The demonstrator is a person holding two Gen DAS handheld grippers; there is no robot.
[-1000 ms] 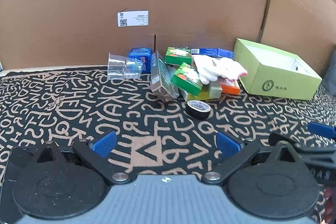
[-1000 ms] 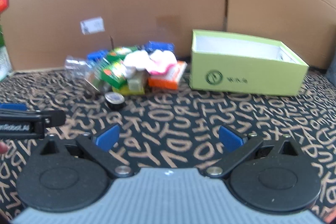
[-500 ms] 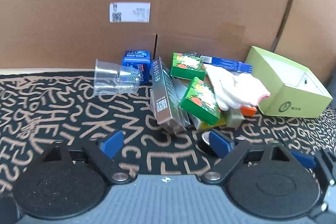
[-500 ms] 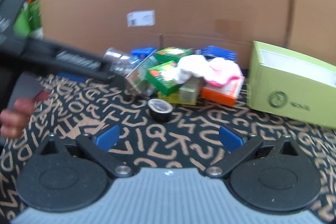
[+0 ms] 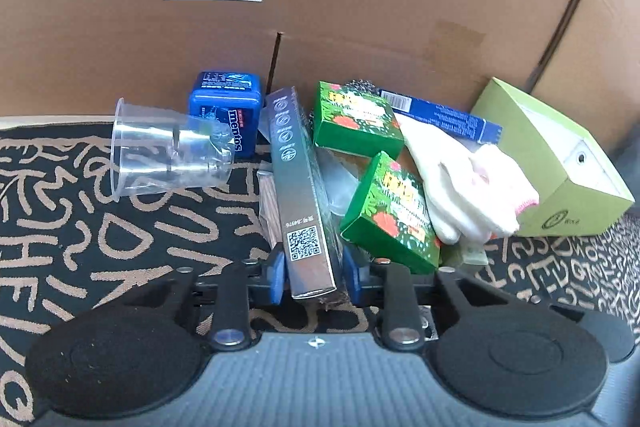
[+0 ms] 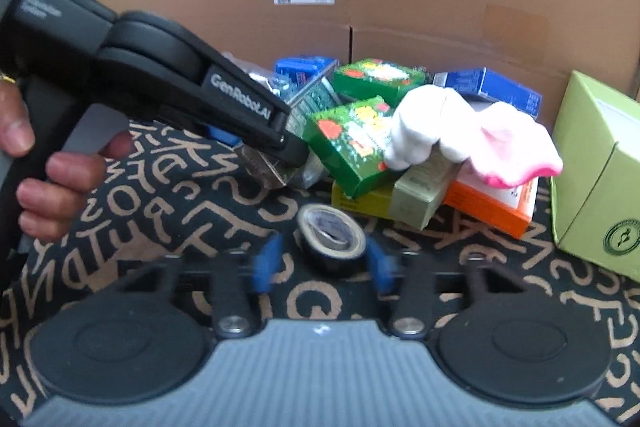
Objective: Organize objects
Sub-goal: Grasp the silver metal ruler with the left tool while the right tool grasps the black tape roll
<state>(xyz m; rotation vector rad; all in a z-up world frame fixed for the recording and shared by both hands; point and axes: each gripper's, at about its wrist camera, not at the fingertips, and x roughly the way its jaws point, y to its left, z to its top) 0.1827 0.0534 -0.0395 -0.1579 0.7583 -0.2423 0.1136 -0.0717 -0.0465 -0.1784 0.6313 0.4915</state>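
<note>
A pile of small things lies against the cardboard wall. My left gripper (image 5: 314, 275) is shut on the near end of a long silver box (image 5: 300, 187), which leans in the pile; the same gripper (image 6: 280, 147) shows in the right wrist view. My right gripper (image 6: 324, 263) has its blue pads either side of a black tape roll (image 6: 331, 241), with small gaps; the pads are blurred. Two green boxes (image 5: 390, 211) and a white glove (image 5: 472, 183) lie beside the silver box.
A clear plastic cup (image 5: 168, 155) lies on its side at the left by a blue Mentos tub (image 5: 226, 113). An open green shoebox (image 5: 560, 167) stands at the right. An orange box (image 6: 496, 203) and a yellow box (image 6: 360, 203) lie under the glove. The cloth is black with tan letters.
Both grippers moved forward into the pile. The left jaws closed onto the silver box. The right jaws narrowed around the tape roll.
</note>
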